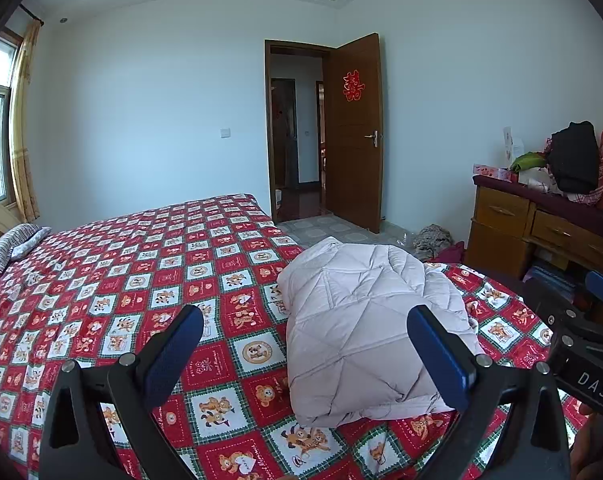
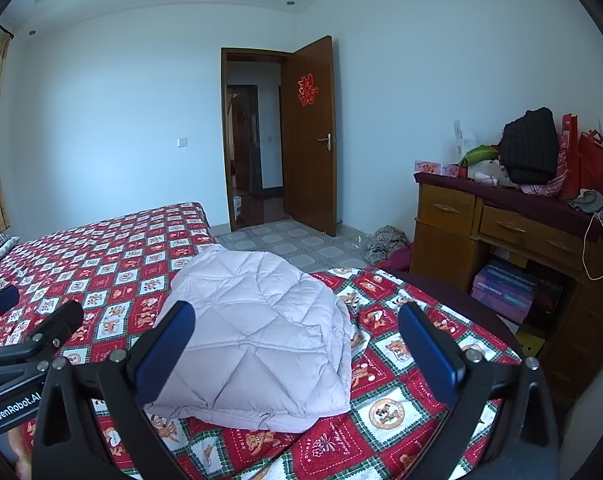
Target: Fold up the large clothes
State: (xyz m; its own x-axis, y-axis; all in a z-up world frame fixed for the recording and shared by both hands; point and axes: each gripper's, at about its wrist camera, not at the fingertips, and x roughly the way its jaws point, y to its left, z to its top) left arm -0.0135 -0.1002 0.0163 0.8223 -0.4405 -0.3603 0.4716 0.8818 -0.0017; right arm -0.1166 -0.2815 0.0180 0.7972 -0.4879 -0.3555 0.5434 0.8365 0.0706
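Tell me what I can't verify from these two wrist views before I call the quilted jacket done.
- Quilted jacket: sleeves, collar and zipper tucked out of sight in both views; its far edge is hidden by its own bulk.
- Its near right corner in the left wrist view is covered by a finger of the left gripper.
- Right gripper, jaws open: a finger hides the jacket's near left corner.

My left hand-held gripper [image 1: 305, 354] hid the near left corner of the folded quilted coat [image 1: 365, 332] behind one blue finger [image 1: 441, 356]. The coat covered part of the bed [image 1: 141, 264], whose far left side the picture's edge cut off. Beyond the coat, the heap on the floor [image 2: 385, 240] was too small for me to identify. The table [image 2: 501, 220] right of the coat ran out of frame.
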